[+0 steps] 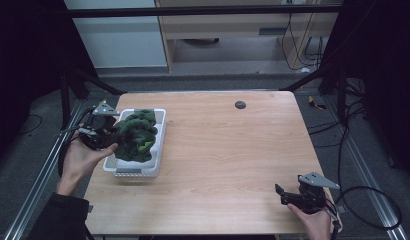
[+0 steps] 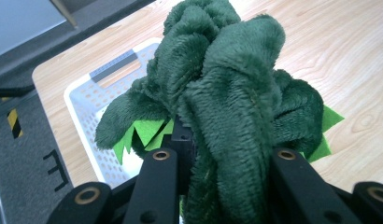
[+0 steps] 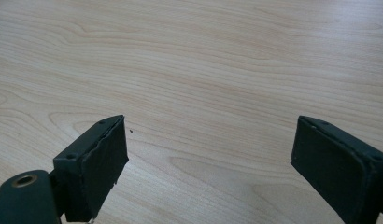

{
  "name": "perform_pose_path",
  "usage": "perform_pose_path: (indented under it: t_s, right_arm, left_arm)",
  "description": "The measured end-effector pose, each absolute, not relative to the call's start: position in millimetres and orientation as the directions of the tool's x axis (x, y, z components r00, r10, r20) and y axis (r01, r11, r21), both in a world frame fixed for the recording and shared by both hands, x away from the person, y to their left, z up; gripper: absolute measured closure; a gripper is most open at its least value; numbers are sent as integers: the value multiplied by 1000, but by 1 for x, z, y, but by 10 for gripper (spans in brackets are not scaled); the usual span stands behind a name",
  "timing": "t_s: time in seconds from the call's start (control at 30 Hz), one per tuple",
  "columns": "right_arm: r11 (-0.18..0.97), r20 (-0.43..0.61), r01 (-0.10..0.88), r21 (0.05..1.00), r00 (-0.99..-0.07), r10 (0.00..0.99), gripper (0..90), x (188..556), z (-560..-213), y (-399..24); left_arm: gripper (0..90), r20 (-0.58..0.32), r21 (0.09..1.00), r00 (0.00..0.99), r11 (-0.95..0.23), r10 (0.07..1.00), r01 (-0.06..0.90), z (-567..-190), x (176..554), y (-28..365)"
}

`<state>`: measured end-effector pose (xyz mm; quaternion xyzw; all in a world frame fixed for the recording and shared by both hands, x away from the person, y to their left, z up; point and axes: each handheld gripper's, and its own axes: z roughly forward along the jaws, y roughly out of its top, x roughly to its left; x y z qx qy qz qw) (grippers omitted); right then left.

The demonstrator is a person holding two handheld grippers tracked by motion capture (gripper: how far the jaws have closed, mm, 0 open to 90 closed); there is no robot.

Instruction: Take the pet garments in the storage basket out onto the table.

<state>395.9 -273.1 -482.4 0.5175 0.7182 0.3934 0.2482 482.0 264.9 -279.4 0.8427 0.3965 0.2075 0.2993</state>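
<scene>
At the left, the left gripper (image 1: pixel 109 134) is clenched on a dark green plush toy (image 1: pixel 137 135), which hangs over the white perforated basket (image 1: pixel 159 131) near the wooden table's (image 1: pixel 228 150) left edge. At the right, the right gripper (image 1: pixel 283 196) stands released above bare wood.
</scene>
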Motion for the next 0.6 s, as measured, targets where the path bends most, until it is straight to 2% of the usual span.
perform_pose_path:
  t_s: [0.6]
  right_arm:
    - [153,51,546,824,-339,939,104,396,-482,-274]
  left_arm:
    - [725,118,662,708,-586,696,466,-269,471,225]
